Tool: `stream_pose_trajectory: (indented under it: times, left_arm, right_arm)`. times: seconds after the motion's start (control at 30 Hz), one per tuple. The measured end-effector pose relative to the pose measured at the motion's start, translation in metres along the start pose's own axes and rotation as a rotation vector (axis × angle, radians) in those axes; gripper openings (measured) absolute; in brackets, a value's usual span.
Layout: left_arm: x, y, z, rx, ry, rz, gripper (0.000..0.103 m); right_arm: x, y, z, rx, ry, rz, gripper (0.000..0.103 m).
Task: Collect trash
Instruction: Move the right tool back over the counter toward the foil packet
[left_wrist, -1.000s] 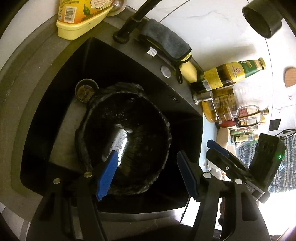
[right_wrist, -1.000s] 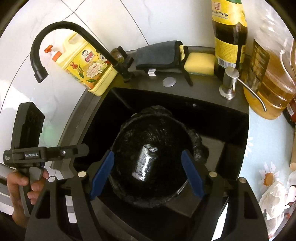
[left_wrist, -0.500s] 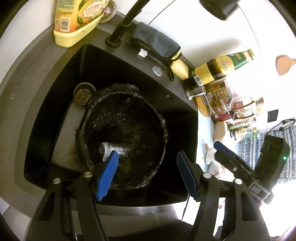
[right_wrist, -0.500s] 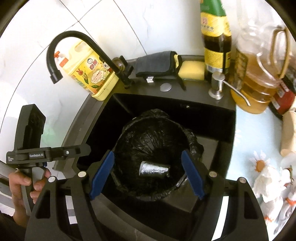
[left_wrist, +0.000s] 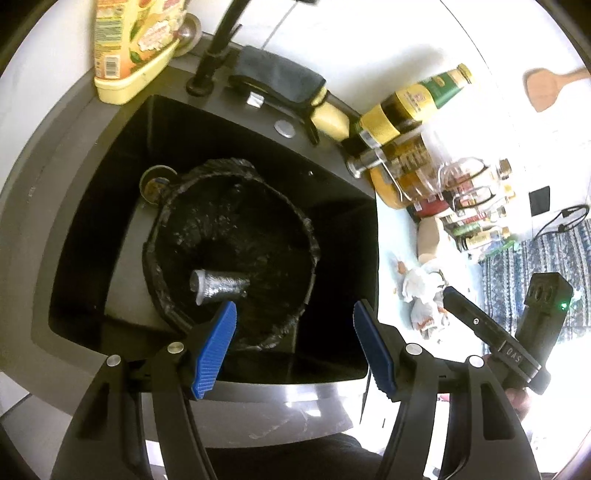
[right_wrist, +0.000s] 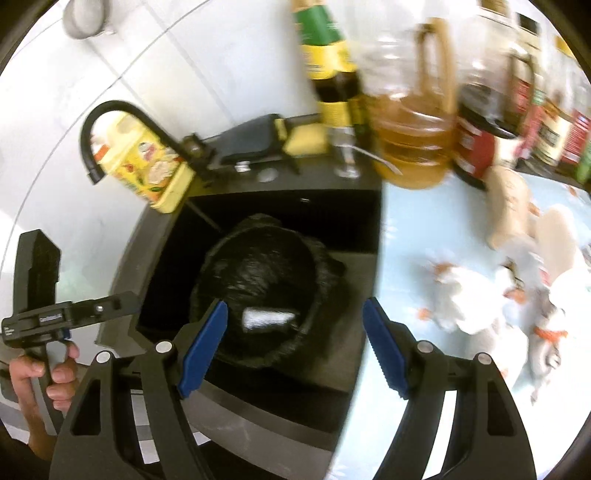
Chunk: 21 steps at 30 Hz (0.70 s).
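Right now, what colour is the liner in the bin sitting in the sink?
Black. The bin liner is glossy and crinkled, clearest in the left wrist view.

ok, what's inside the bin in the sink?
A black liner and one silvery bottle-like piece lying on its side at the bottom of the bin. Anything under it or in the liner's dark folds can't be seen.

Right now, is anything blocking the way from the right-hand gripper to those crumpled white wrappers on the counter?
Nothing visible does. The right gripper is open and empty over the sink's edge, and the crumpled wrappers lie on bare light-blue counter just to its right. The bottles stand farther back, out of that path.
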<state>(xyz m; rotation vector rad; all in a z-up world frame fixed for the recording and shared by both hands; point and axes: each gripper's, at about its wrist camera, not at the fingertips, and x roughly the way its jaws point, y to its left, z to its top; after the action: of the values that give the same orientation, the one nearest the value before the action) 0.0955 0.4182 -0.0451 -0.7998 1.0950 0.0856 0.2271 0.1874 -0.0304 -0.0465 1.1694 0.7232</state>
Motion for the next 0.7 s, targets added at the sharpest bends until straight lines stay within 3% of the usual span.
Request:
stream_pose_trajectory:
  times: [0.37,0.7]
  left_arm:
    - [0.042,-0.038,-0.027,0.005,0.041,-0.022,0.064]
    - [0.061,-0.105,-0.055,-0.004,0.003,-0.001,0.064]
  right_arm:
    - [-0.055,-0.092,-0.025,0.094,-0.035,-0.124,0.075]
    - [-0.105,-0.169,-0.041,0.082,-0.070,-0.102,0.075]
